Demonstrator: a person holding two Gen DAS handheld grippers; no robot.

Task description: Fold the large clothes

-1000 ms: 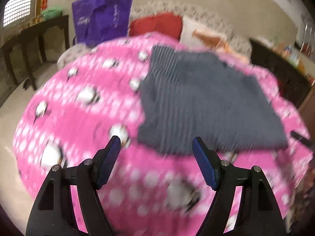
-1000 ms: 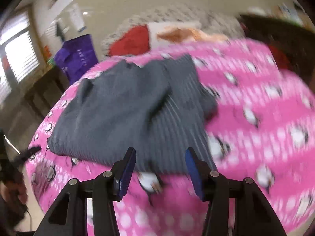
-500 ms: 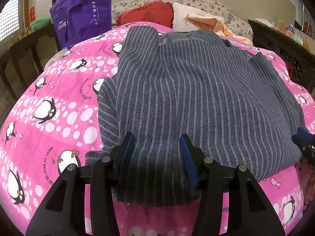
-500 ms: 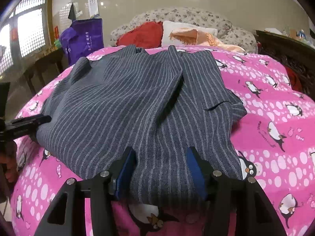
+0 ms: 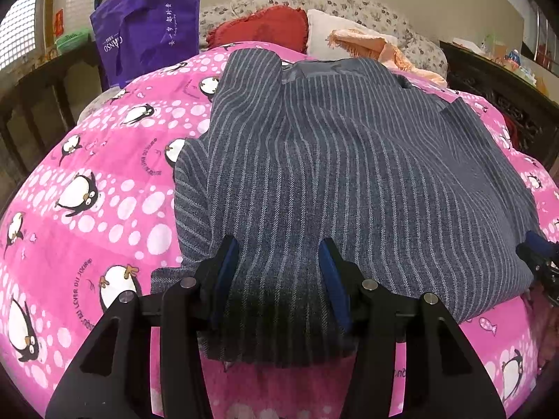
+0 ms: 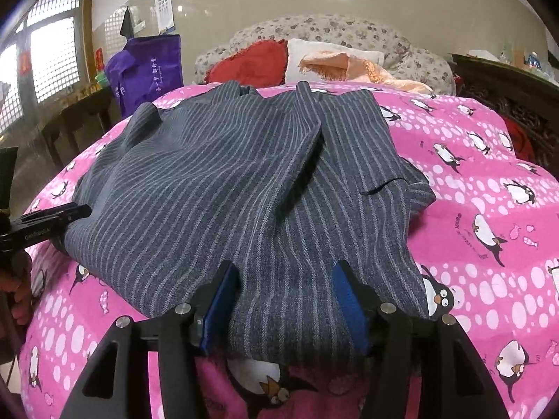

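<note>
A dark grey pinstriped garment [image 5: 349,174] [image 6: 227,192] lies spread on a pink penguin-print bedspread [image 5: 104,209] [image 6: 489,209], one flap folded over its middle. My left gripper [image 5: 277,255] rests on the garment's near hem towards its left corner. Its jaws stand apart, and cloth runs between and beyond both fingers. My right gripper [image 6: 284,279] sits the same way on the hem towards the right corner, also open over the cloth. Each gripper shows at the edge of the other's view, the right gripper [image 5: 538,251] and the left gripper [image 6: 52,218], where a hand [image 6: 17,286] holds it.
At the head of the bed lie a red cushion [image 5: 262,28], a white pillow and a peach cloth [image 6: 349,66]. A purple bag [image 5: 150,28] stands at the far left beside a dark wooden table [image 5: 35,80]. Dark furniture [image 5: 506,87] lines the right side.
Both grippers came down and forward from above the bed onto the garment's near hem. The left jaws narrowed, and cloth now fills both gaps. Little has moved over the last half second.
</note>
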